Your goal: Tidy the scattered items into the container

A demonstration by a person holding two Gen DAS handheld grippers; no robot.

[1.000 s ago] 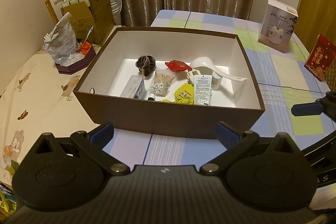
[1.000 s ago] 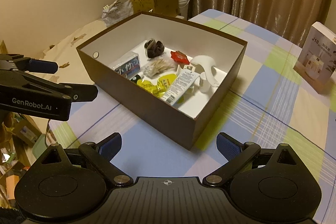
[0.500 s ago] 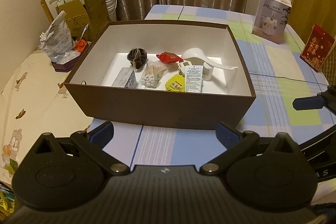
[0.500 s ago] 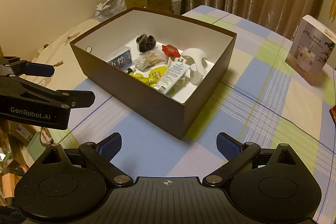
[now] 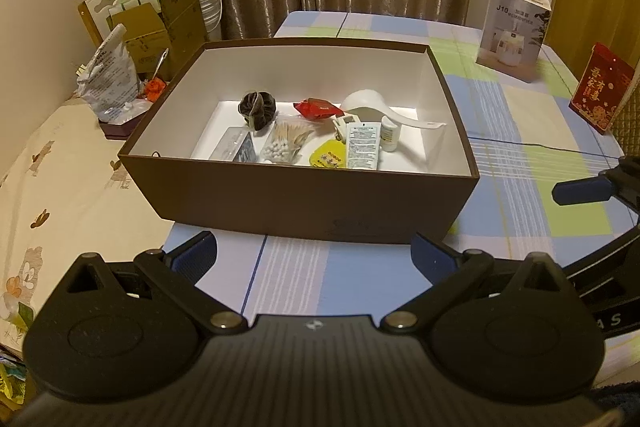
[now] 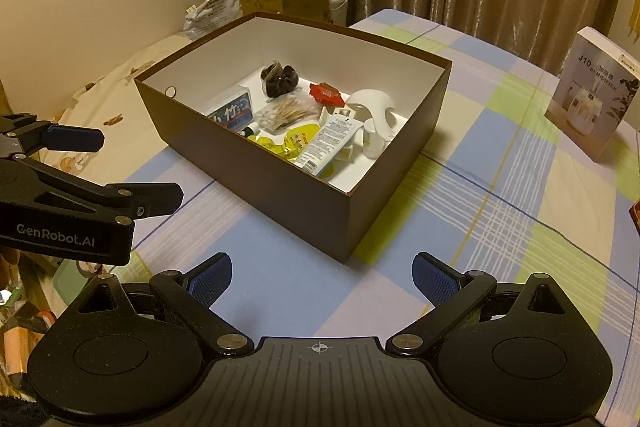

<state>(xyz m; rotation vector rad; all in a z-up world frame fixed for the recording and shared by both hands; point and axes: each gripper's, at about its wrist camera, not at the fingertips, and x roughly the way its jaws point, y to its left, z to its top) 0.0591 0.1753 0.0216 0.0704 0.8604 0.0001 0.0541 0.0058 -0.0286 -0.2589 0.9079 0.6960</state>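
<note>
Both of my grippers hang over the checked tablecloth (image 6: 500, 195) on the near side of the brown box (image 5: 304, 203), well short of its front wall and touching nothing. My left gripper (image 5: 314, 253) has its blue pads spread wide with only cloth between them; my right gripper (image 6: 322, 277) is spread just as wide and equally empty, off toward the box's right front corner.

Everything small lies inside the box on its white floor. A dark mesh pouch (image 5: 258, 109) sits toward the back, with a red packet (image 5: 318, 108) to its right and a white scoop (image 5: 370, 107) further right again. Nearer the front wall lie a clear case (image 6: 232, 111), a bag of cotton swabs (image 5: 284, 143), a yellow sachet (image 5: 328, 157), a white tube (image 5: 363, 145) and a small white bottle (image 5: 389, 135), crowded together and partly overlapping.

Beyond the box's right side a white humidifier carton (image 5: 514, 31) stands upright on the cloth, and a red envelope (image 5: 600, 91) leans further right
</note>
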